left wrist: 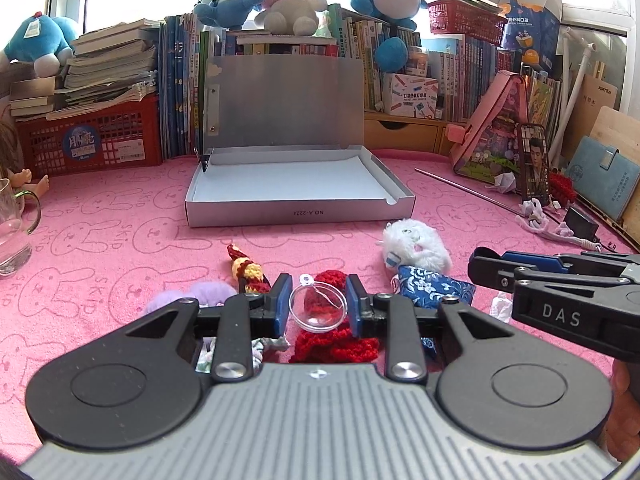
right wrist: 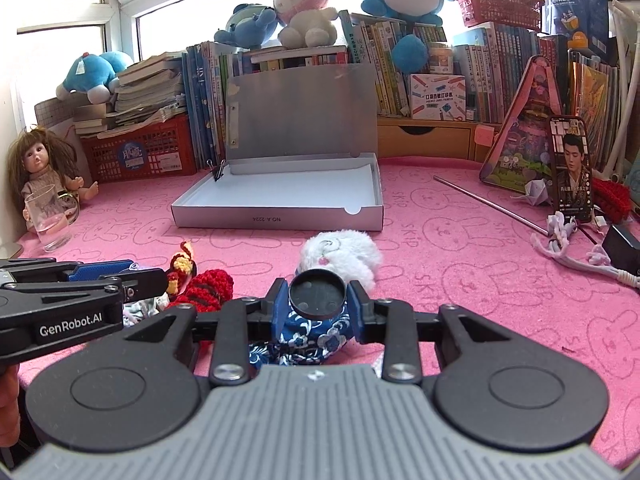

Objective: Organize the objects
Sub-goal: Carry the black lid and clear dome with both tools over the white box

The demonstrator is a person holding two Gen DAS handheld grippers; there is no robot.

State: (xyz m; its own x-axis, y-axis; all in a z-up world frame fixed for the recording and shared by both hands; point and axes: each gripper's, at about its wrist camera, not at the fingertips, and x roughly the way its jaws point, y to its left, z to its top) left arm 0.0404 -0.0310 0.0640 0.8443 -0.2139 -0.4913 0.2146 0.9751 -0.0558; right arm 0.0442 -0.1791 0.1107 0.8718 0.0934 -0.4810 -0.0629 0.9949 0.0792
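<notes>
My left claw (left wrist: 318, 304) is clamped on a clear plastic dome (left wrist: 318, 307), my right claw (right wrist: 318, 302) on a black round lid (right wrist: 318, 295). Both hover near; next, carry them to the far open box (left wrist: 296, 184).

Pink bunny-print tabletop (left wrist: 100, 240), silver box (left wrist: 296, 184) with white inside, red crochet piece (left wrist: 336, 340), blue-and-white floral pouch (right wrist: 316, 332), white fluffy toy (right wrist: 344, 256)

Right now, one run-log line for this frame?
left gripper: shut on clear dome | right gripper: shut on black disc | silver box: open, nothing inside | white plush: on mat
</notes>
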